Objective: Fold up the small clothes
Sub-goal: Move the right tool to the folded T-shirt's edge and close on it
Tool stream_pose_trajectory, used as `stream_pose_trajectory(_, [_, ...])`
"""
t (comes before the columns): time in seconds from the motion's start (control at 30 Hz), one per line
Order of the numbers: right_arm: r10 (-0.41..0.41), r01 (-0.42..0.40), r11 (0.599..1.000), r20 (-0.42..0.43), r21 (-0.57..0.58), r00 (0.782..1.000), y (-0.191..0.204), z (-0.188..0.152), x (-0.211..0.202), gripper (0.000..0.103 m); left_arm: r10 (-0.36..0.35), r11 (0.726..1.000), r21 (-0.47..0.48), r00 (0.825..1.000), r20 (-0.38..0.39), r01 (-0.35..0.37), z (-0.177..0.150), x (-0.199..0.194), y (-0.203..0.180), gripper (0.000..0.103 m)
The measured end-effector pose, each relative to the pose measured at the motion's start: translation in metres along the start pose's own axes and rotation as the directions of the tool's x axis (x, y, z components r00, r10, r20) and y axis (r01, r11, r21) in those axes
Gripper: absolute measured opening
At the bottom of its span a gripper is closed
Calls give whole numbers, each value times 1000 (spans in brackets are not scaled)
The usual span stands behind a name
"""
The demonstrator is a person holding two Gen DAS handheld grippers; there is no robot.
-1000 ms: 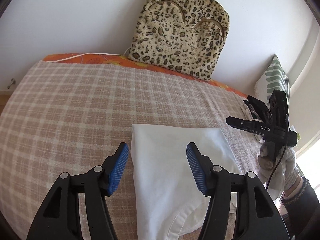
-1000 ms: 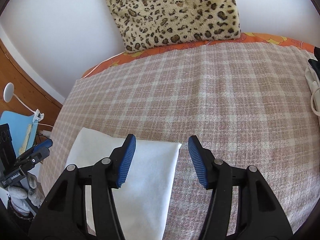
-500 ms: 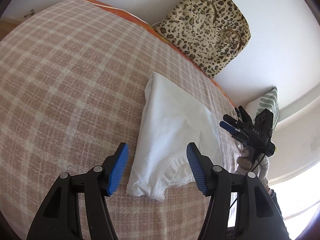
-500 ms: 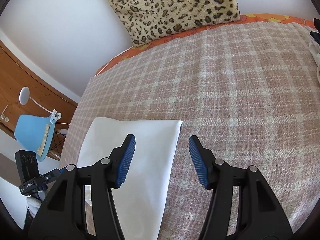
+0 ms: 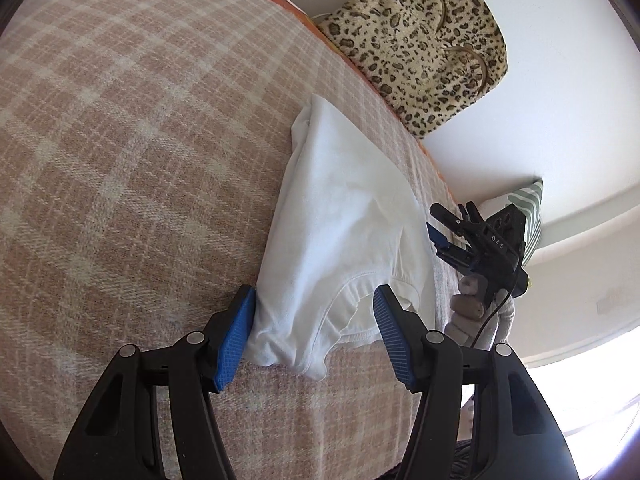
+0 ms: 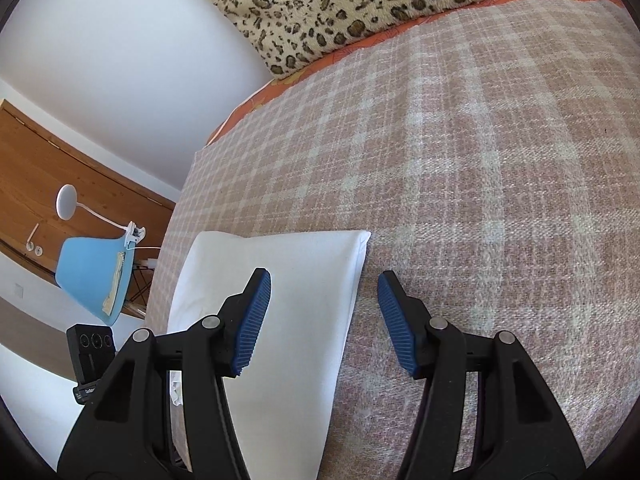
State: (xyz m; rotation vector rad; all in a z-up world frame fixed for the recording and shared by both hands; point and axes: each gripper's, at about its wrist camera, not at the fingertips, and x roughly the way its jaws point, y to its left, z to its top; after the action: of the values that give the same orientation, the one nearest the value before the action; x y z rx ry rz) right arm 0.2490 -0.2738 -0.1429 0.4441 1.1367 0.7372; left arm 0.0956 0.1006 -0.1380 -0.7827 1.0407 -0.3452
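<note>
A small white garment [image 5: 340, 216] lies folded lengthwise on the plaid bedspread [image 5: 120, 140]; its neckline end points at me. My left gripper [image 5: 312, 334] is open, its jaws either side of the neckline corner, just above the cloth. In the right wrist view the garment [image 6: 288, 280] shows its folded far edge. My right gripper [image 6: 324, 320] is open and straddles the garment's right edge. The right gripper also shows in the left wrist view [image 5: 476, 240], beside the garment's far side.
A leopard-print cushion [image 5: 420, 40] leans on the white wall at the bed's head. A green striped pillow [image 5: 528, 208] lies at the far corner. Off the bed's left side stand a blue chair [image 6: 92, 272] and a white lamp [image 6: 66, 202].
The left gripper swung round and came down to the garment's neckline end. The right gripper moved slightly closer to the garment's right edge. Both stayed open.
</note>
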Motion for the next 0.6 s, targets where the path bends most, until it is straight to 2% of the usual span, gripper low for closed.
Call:
stream_pose_trajectory(0.37, [95,-95,995,7,12,995,-1,15,19,59,-63,998,-12,998,0,63,1,4,7,60])
stream_pose_trajectory(0.6, [157,-157,988,-8,18,988,0,16,26,58,-62,998,16,998,-10,62,1,12,-2,58])
